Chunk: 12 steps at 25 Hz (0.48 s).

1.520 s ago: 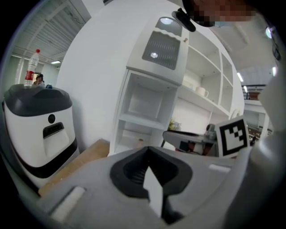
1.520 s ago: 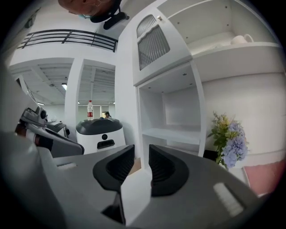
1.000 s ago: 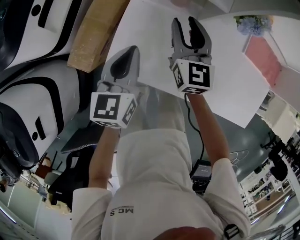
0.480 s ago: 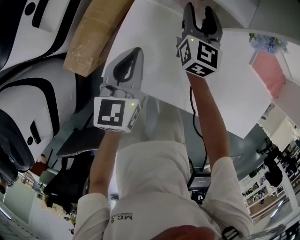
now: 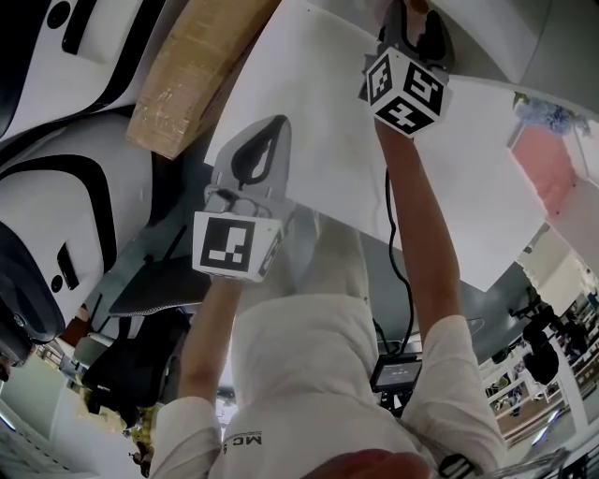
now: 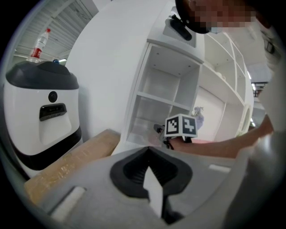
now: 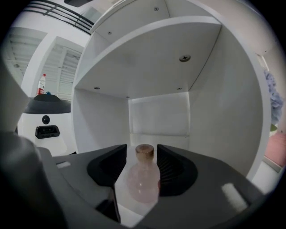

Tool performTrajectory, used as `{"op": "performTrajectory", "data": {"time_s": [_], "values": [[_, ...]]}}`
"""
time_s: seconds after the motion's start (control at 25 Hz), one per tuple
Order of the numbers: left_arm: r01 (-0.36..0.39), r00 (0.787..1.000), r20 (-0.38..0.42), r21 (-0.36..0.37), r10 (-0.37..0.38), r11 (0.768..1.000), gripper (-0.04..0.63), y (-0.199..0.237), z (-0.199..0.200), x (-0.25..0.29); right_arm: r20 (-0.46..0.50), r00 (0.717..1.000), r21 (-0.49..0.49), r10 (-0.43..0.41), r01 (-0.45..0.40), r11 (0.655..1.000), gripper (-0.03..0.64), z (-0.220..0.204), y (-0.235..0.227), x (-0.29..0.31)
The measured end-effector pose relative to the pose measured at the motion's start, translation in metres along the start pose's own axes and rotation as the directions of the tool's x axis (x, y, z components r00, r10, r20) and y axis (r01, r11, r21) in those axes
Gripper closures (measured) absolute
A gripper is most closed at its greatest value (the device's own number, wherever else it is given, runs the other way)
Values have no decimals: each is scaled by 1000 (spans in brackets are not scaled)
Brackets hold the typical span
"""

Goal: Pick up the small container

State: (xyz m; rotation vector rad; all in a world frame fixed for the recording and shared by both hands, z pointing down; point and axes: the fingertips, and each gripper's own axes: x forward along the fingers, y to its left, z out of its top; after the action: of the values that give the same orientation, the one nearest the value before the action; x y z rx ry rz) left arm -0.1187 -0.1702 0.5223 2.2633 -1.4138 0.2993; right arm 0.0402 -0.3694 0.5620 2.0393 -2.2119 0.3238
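Note:
A small pink glass bottle (image 7: 143, 181) with a cork stopper stands on the floor of a white shelf compartment (image 7: 210, 89). My right gripper (image 7: 142, 148) is open and reaches into that compartment, one jaw on each side of the bottle, with no clear pressing on it. In the head view the right gripper (image 5: 412, 21) sits at the top edge, arm stretched out. My left gripper (image 5: 274, 129) hangs back lower left, shut and empty. The left gripper view shows its jaws (image 6: 147, 150) closed together and the right gripper (image 6: 161, 131) at the shelf.
A white shelf unit (image 6: 170, 89) with several open compartments stands ahead. A cardboard box (image 5: 182, 75) lies to its left beside a white machine with a black top (image 6: 42, 112), which carries a plastic bottle (image 6: 39, 44). Blue flowers (image 5: 547, 112) and a pink object (image 5: 557, 168) are at the right.
My right gripper has moved forward, up the head view, to the shelf, and its jaws have spread wider. The left gripper has barely shifted.

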Motion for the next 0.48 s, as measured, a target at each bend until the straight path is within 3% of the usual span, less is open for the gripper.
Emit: {"op": "performTrajectory", "data": {"time_s": [0.16,0.32,0.48], "values": [[-3,1000,-12,-4,3,1000,594,0,-5,-2,-4,1000,-3,-24,24,1000,424,-6,-5,10],[12,1000,-23,6,-12,1000,594,-3,-9,-3,3,999,-48,-40,40,998,495,-8,-8,13],[16,999,-32,-4,-16,1000,594,-8,-14,-2,6,998,-37,-61,61,997,494,-9,-9,12]]}}
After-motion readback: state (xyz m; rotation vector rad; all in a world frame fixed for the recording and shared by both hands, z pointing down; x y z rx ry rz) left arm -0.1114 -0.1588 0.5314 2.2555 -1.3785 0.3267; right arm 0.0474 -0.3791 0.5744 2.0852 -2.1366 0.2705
